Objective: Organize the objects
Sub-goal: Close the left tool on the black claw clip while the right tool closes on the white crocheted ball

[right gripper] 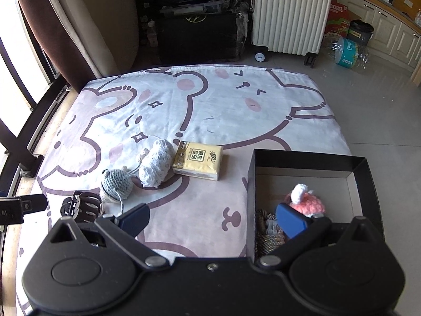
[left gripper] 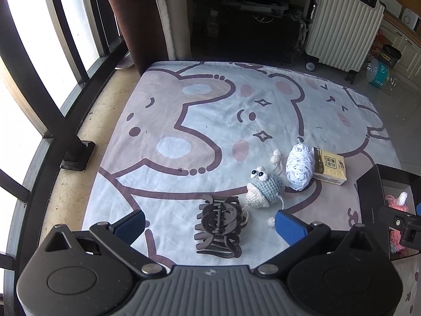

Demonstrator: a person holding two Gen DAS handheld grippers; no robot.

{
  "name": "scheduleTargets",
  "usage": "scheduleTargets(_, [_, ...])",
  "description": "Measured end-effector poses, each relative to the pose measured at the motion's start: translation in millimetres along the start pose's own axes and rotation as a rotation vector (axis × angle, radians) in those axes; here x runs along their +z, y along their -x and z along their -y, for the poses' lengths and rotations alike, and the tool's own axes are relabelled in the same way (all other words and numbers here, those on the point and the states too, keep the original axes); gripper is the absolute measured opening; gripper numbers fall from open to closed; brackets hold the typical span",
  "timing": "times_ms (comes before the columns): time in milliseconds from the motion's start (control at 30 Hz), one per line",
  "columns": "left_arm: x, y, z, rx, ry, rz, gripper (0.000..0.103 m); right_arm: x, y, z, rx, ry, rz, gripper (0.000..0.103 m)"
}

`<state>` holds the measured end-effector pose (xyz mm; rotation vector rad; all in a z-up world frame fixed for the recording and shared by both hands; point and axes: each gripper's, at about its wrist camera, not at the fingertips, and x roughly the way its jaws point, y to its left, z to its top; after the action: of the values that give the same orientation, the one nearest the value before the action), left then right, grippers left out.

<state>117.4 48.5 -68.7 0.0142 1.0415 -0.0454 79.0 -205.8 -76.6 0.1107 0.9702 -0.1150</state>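
Observation:
On the cartoon-print blanket (left gripper: pixel 210 121) lie a dark hair claw clip (left gripper: pixel 218 226), a grey-and-cream crochet toy (left gripper: pixel 265 188), a white lace bundle (left gripper: pixel 300 167) and a yellow tissue pack (left gripper: pixel 330 167). My left gripper (left gripper: pixel 210 223) hangs open, its blue pads either side of the clip and above it. In the right wrist view the same clip (right gripper: pixel 80 206), toy (right gripper: pixel 115 184), bundle (right gripper: pixel 155 167) and tissue pack (right gripper: pixel 198 160) show. A black box (right gripper: pixel 307 158) holds a pink crochet toy (right gripper: pixel 306 200) and a braided rope item (right gripper: pixel 265 234). My right gripper (right gripper: pixel 213 220) is open over the box's left wall.
A window frame and stone sill (left gripper: pixel 79 121) run along the left. A cream suitcase (right gripper: pixel 289 13) and dark cabinet (right gripper: pixel 200 34) stand beyond the blanket's far edge. Tiled floor (right gripper: pixel 381 110) with a bottle pack (right gripper: pixel 347 52) lies to the right. The left gripper's body (right gripper: pixel 15 208) shows at the left edge.

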Motion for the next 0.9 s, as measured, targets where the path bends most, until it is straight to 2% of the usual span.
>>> scheduleTargets(367, [1.2, -9.0, -1.2, -0.008, -0.048, 0.057, 0.103, 12.3, -2.4, 4.5, -0.005, -0.016, 0.007, 0.103])
scheduleTargets(533, [4.0, -19.5, -2.9, -0.013, -0.047, 0.053, 0.103, 34.4, 6.1, 2.7, 0.009, -0.012, 0.028, 0.103])
scheduleTargets(733, [7.6, -32.6, 1.1, -0.039, -0.055, 0.024, 0.103, 68.2, 17.7, -20.4, 0.026, 0.048, 0.090, 0.103])
scheduleTargets(800, [9.6, -36.1, 1.4, -0.050, -0.039, 0.009, 0.098, 75.5, 16.3, -27.5, 0.046, 0.036, 0.104, 0.103])
scheduleTargets(900, [11.2, -43.9, 1.0, -0.056, -0.028, -0.024, 0.083, 79.5, 8.9, -37.3, 0.084, 0.008, 0.110, 0.103])
